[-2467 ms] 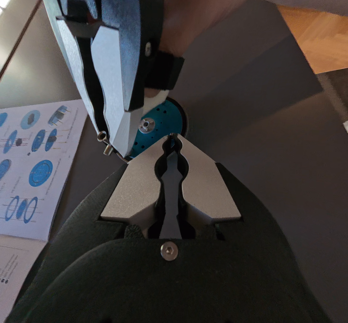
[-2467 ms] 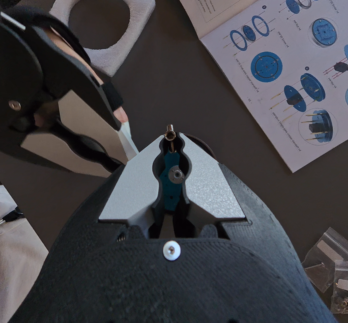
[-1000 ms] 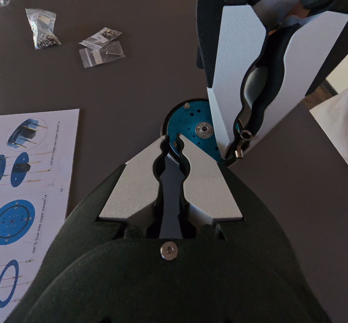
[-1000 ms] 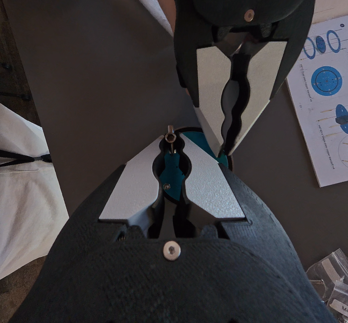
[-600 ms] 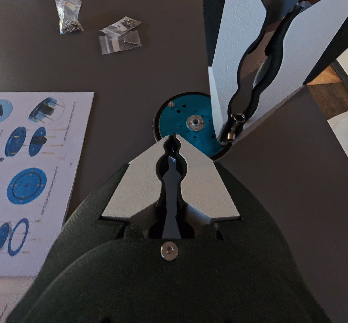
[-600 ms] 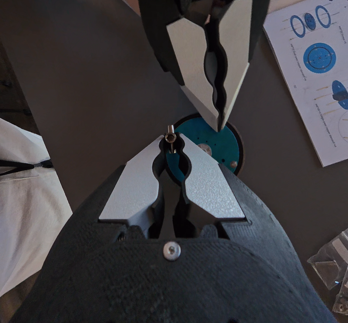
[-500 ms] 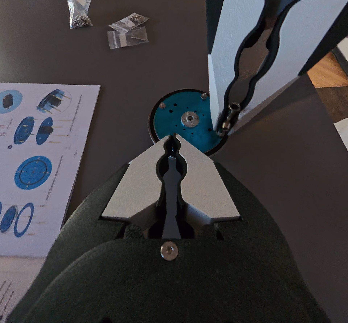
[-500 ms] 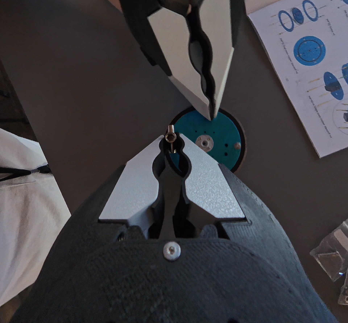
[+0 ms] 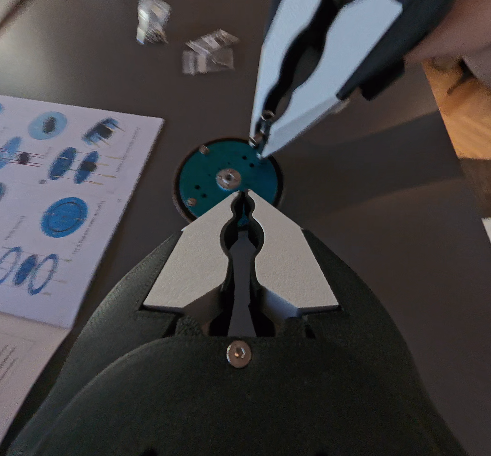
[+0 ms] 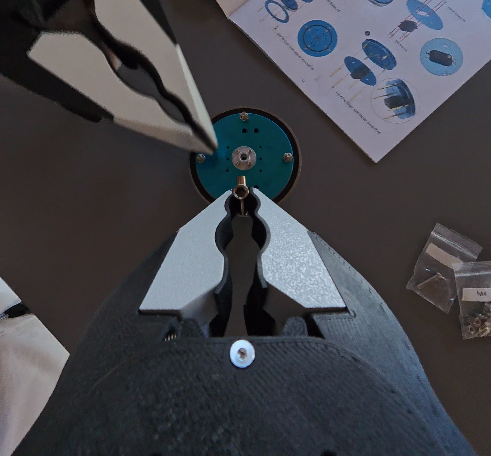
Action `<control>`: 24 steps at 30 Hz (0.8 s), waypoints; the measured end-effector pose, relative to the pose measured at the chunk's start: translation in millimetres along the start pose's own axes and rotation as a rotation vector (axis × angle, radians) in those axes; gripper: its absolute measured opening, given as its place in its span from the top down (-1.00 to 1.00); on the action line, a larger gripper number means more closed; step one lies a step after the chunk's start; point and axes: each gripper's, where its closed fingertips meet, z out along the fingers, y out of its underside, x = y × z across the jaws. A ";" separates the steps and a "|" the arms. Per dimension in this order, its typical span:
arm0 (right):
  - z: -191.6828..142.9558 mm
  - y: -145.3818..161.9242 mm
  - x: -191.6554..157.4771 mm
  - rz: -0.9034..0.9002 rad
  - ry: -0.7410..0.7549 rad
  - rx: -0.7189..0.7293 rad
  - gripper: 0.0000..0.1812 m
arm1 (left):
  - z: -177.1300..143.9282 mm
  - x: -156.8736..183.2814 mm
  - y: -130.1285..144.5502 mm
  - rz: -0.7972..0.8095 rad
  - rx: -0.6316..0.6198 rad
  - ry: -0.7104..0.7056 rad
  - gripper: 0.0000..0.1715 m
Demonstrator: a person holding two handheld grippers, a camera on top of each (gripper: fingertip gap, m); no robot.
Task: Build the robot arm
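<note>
A round blue disc (image 10: 265, 145) with a silver centre hub (image 10: 244, 157) lies flat on the dark table, inside a black ring. Three small metal standoffs stand near its rim. My right gripper (image 10: 240, 194) is shut on a small metal standoff (image 10: 241, 181) and holds it over the disc's near edge. In the left wrist view it (image 9: 259, 148) comes in from the top right, with the standoff (image 9: 263, 127) at the disc's (image 9: 207, 169) far right rim. My left gripper (image 9: 244, 192) is shut, with its tips on the disc, and nothing shows between them. In the right wrist view it (image 10: 211, 148) rests beside the left standoff (image 10: 200, 157).
An open instruction booklet (image 10: 372, 45) with blue diagrams lies beside the disc; it also shows in the left wrist view (image 9: 66, 177). Small clear bags of hardware (image 10: 446, 265) lie on the table, blurred in the left wrist view (image 9: 210, 50). White cloth (image 10: 16, 350) and wood floor (image 9: 465, 111) lie past the table edges. My two grippers' fingertips are within a few centimetres of each other.
Both grippers swung around the disc. The right gripper carried its standoff to the disc's rim. The left gripper stayed shut with its tips on the disc.
</note>
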 end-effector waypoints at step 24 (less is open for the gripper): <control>-1.3 -0.4 28.1 0.101 0.079 -0.008 0.92 | 11.9 -32.7 6.0 -0.046 -0.099 -0.050 1.00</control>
